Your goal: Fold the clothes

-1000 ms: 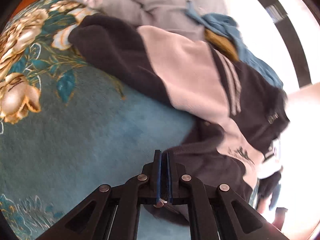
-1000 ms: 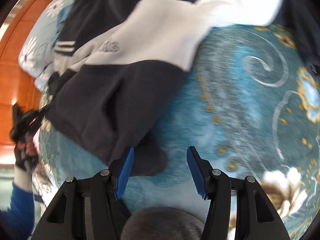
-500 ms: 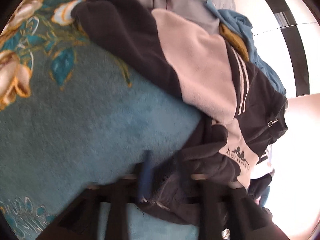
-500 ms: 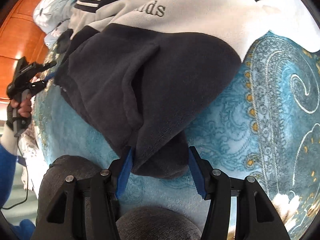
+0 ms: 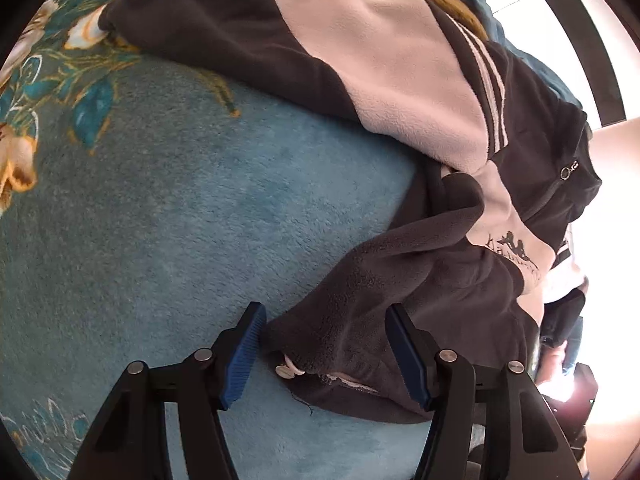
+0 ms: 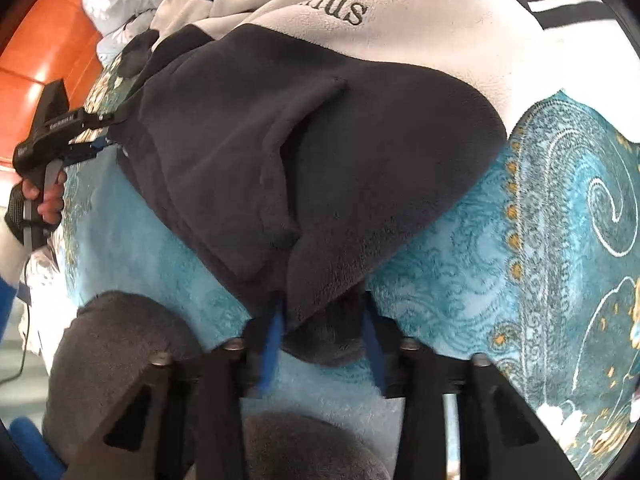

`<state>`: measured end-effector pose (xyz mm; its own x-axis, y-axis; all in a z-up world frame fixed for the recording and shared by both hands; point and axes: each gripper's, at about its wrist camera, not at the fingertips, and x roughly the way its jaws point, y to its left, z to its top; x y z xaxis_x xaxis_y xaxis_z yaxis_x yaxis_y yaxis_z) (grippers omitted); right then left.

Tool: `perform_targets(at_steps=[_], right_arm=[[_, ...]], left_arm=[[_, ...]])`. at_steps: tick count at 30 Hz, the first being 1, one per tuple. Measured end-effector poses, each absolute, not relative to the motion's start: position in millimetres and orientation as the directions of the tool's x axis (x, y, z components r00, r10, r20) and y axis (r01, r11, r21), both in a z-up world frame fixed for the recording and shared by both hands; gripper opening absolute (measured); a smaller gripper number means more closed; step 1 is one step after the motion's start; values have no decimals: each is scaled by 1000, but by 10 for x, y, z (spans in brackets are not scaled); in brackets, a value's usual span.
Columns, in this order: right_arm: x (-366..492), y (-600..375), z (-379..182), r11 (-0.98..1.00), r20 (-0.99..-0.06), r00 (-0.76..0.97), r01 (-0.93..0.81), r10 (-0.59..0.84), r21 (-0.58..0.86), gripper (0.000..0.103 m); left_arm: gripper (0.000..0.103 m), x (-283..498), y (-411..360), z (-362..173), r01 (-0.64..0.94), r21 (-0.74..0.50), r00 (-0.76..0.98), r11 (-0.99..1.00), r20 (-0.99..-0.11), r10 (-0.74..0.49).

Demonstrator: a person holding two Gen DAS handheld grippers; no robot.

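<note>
Currently the black-and-cream fleece jacket (image 5: 400, 92) sprawls rumpled on the teal floral blanket (image 5: 160, 200). Your left gripper (image 5: 324, 344) fingers stand apart, its hem corner between them. Your right gripper (image 6: 320, 344) fingers, blurred, straddle the other dark corner; grip uncertain. Jacket's length runs away from both.

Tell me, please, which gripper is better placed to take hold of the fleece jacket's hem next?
Probably the right gripper: its fingers already sit against both sides of the fleece jacket hem. The left gripper stands wide open, with loose hem between its fingers.
</note>
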<state>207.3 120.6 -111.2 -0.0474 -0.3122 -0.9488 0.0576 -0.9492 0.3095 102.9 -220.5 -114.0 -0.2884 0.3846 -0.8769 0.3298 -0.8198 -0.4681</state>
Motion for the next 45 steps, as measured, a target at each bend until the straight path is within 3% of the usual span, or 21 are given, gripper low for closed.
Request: perform_targets(at_steps=[2, 4, 10, 13, 22, 24, 27, 31, 32, 38, 42, 45], right_arm=[[2057, 1229, -1092, -941, -940, -39, 13, -338, 338, 17], [2058, 1339, -996, -905, -906, -62, -58, -418, 421, 16], [2324, 2044, -230, -778, -784, -282, -161, -553, 607, 14], [2558, 2313, -9, -780, -785, -335, -187, -521, 597, 14], [2865, 2467, -956, -782, -865, -174, -371, -471, 501, 15], [2853, 2417, -946, -787, -866, -174, -364, -469, 499, 17], [2795, 2392, -828, -815, -872, -173, -309, -458, 490, 25], [2751, 2468, -658, -838, -880, -195, -273, -434, 473, 31], [2739, 2497, -613, -840, -879, -204, -267, -430, 473, 38], [2248, 2633, -340, -885, -889, -302, -212, -344, 415, 42], [1479, 2678, -85, -935, -879, -393, -110, -271, 338, 42], [910, 2681, 89, -964, -862, -452, -21, -229, 267, 44]], left_arm=[[29, 1039, -2213, -1100, 343, -449, -289, -825, -886, 362], [25, 1068, -2213, -1025, 347, -459, -301, -818, -881, 366], [20, 1329, -2087, -555, 305, -598, -393, -742, -788, 474], [19, 1492, -1980, -544, 307, -623, -393, -720, -772, 500], [18, 1862, -1747, -1004, 402, -577, -311, -711, -816, 487], [18, 1854, -1770, -993, 404, -587, -317, -702, -809, 494], [22, 1808, -1789, -934, 368, -591, -302, -718, -806, 509], [45, 1760, -1853, -774, 307, -563, -276, -767, -824, 494], [50, 1745, -1857, -739, 297, -549, -276, -781, -832, 480], [56, 1266, -2122, -319, 182, -445, -342, -877, -865, 368], [56, 368, -1891, -68, 29, -311, -387, -950, -880, 276], [62, -356, -1534, 75, -79, -242, -442, -967, -861, 252]])
